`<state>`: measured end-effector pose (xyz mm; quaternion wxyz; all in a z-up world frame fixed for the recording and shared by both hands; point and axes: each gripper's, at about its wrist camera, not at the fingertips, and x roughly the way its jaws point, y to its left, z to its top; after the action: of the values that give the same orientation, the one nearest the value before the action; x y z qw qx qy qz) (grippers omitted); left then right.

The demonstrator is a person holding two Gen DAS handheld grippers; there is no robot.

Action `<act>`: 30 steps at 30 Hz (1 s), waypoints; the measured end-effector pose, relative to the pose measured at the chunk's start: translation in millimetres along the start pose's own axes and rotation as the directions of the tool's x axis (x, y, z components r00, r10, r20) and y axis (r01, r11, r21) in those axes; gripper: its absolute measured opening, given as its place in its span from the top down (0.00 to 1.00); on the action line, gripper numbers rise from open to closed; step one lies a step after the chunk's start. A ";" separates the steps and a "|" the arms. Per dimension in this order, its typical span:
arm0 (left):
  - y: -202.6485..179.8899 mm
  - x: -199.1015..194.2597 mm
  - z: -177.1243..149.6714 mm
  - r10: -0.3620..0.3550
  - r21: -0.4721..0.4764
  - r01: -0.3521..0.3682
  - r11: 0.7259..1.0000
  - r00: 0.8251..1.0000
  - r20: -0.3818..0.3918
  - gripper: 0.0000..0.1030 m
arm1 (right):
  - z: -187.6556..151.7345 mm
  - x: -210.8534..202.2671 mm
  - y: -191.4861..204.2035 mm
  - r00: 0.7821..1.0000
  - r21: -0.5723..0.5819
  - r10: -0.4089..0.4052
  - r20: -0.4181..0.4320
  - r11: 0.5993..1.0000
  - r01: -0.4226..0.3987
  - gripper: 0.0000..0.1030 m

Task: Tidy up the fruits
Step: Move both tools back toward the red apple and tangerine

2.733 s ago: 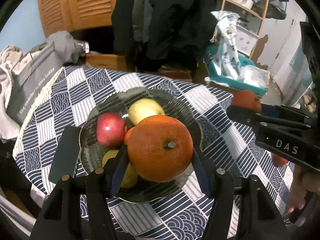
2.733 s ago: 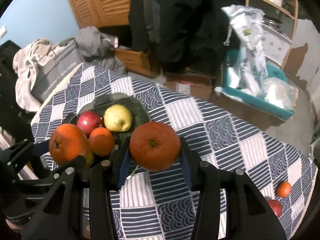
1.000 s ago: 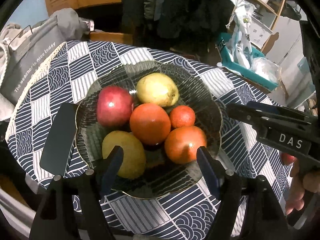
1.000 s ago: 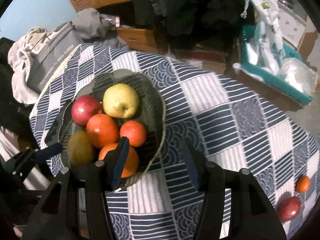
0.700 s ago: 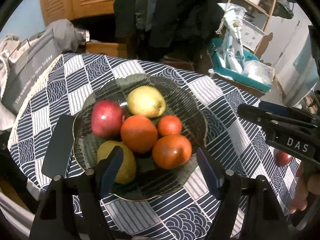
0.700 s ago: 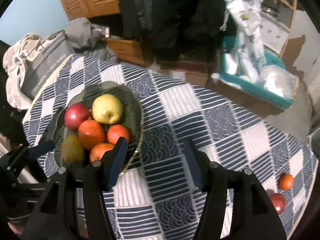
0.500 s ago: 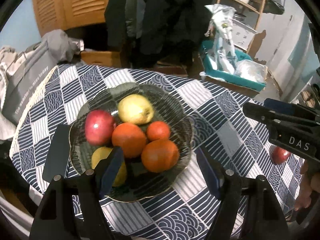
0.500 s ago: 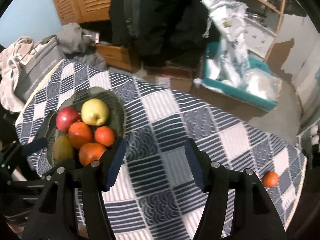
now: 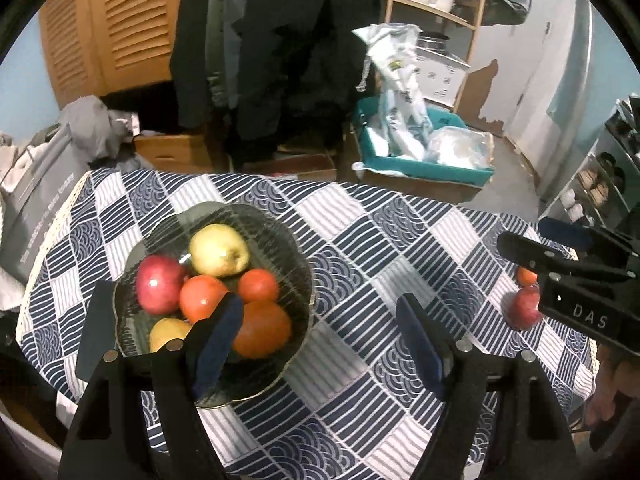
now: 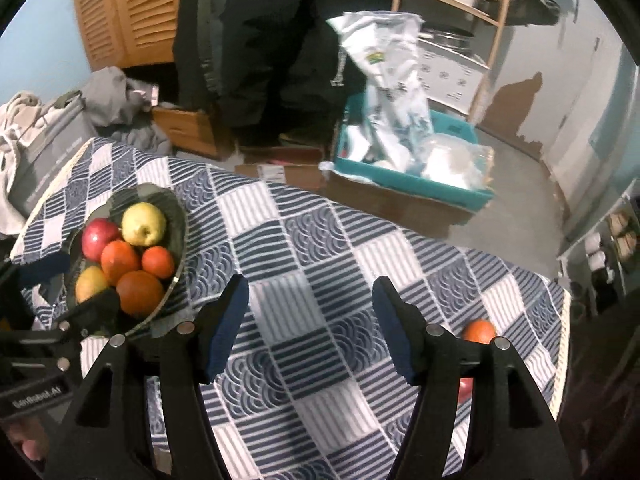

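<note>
Fingers on the left gripper (image 9: 320, 332) stand apart w/ nothing between them, only checked cloth below; its jaws have just been opening. Same for the right gripper (image 10: 310, 314): pads apart, empty, jaws just been opening, bare tablecloth (image 10: 320, 264) under the gap. Left finger of the left gripper overlaps the near rim of the dark glass plate (image 9: 296, 256), partly hiding the big orange (image 9: 264, 330) at the front. Plate also holds a second orange (image 9: 202, 298), a small tangerine (image 9: 258, 285), a red apple (image 9: 160, 284), a yellow-green apple (image 9: 218, 250) and a yellowish fruit (image 9: 168, 330), all touching in a cluster. Far right edge of the table: a red apple (image 9: 524, 306) and a small orange (image 10: 478, 330) just beside each other, well apart from the plate. Beyond the table: teal bin (image 10: 416, 178) w/ plastic bags, cardboard boxes, dark coats, grey tote. Vs approx 3 s ago: each gripper was clamped on an orange; both now sit on the plate, and both views have pulled back and swung right.
</note>
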<state>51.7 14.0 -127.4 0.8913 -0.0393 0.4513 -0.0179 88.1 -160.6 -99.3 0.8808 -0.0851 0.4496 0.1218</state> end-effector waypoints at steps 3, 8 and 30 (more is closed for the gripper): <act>-13.4 -1.0 0.3 -0.012 0.019 0.012 1.000 1.000 -0.001 0.22 | -7.7 -5.1 -12.5 1.000 0.015 -0.010 0.001 1.000 0.010 0.36; -34.4 -1.6 0.2 -0.025 0.052 0.025 0.998 1.000 -0.001 0.22 | -19.8 -11.5 -34.4 1.000 0.046 -0.024 0.000 0.999 0.024 0.35; -117.5 12.3 -5.6 -0.061 0.184 0.067 0.981 0.997 -0.038 0.22 | -73.2 -32.8 -140.0 0.992 0.213 -0.123 -0.028 0.969 0.126 0.30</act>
<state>54.9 -104.2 -130.5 0.8828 0.0294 0.4603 -0.0889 53.9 -317.9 -109.4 0.8874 -0.0188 0.4603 0.0165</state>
